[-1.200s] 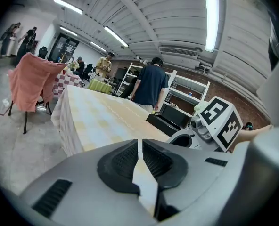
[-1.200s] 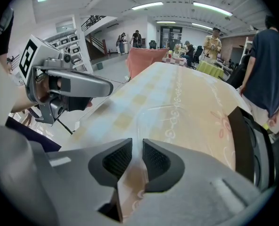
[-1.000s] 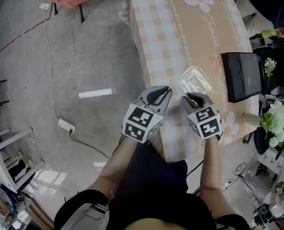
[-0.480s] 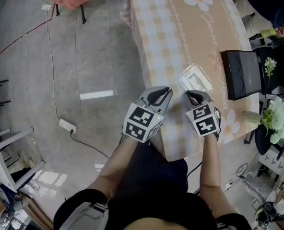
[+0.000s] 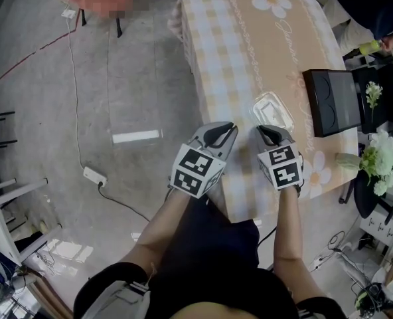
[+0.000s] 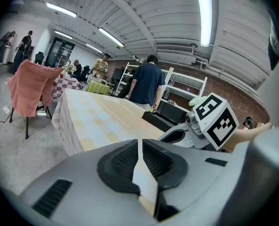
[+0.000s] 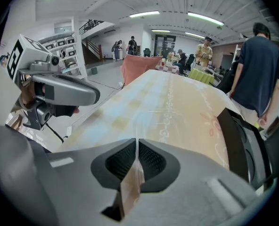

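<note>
Both tongs held empty at the near end of a cloth-covered bench, a clear plastic tub just ahead of the right one.

In the head view the left tongs (image 5: pixel 220 131) sit low centre by the bench's (image 5: pixel 216 52) left edge, and the right tongs (image 5: pixel 268 133) are just beside them. Each pair's own view shows its jaws together with nothing between them. The clear plastic tub (image 5: pixel 271 111) lies on the peach-and-white checked cloth (image 5: pixel 249 38), just above the right tongs, with a black box (image 5: pixel 329 102) to its right and white flowers (image 5: pixel 381 161) at the right edge. The concrete floor (image 5: pixel 50 111) fills the left half of the frame, and a power strip (image 5: pixel 90 173) lies on it. The left gripper view shows a hall with strip lights (image 6: pixel 203 13), a cloth-draped chair (image 6: pixel 31 84) at left and a person in a dark shirt (image 6: pixel 146 84) at centre.
</note>
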`<state>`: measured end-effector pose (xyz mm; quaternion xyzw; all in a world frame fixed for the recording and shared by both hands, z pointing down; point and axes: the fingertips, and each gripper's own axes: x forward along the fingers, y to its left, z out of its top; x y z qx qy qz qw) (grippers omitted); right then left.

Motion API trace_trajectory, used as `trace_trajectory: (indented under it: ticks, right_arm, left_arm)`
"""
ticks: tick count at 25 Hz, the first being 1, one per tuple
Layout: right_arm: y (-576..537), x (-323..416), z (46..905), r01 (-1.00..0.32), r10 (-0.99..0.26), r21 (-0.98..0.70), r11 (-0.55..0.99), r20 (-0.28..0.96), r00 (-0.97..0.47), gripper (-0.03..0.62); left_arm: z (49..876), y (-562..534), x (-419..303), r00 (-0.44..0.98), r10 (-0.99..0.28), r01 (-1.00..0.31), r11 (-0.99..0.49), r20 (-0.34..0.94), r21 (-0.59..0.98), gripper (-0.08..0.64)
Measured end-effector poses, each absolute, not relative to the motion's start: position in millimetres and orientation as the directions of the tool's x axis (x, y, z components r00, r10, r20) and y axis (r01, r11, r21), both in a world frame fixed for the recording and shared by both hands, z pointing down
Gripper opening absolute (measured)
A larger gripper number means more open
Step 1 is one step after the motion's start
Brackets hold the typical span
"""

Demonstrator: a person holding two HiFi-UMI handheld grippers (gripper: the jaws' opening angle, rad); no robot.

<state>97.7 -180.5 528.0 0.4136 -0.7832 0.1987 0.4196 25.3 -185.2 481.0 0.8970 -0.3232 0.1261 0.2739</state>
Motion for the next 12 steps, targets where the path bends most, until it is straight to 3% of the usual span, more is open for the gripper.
trace_trajectory:
  ticks: [12]
  right_arm:
    - [-172.9, 111.2, 503.4, -0.862, -0.573, 0.013, 0.506, 0.752, -0.326, 0.023]
  left_arm:
    - [466.6, -172.9, 40.8, 0.753, -0.530, -0.654, -0.664, 0.390, 0.362, 0.037]
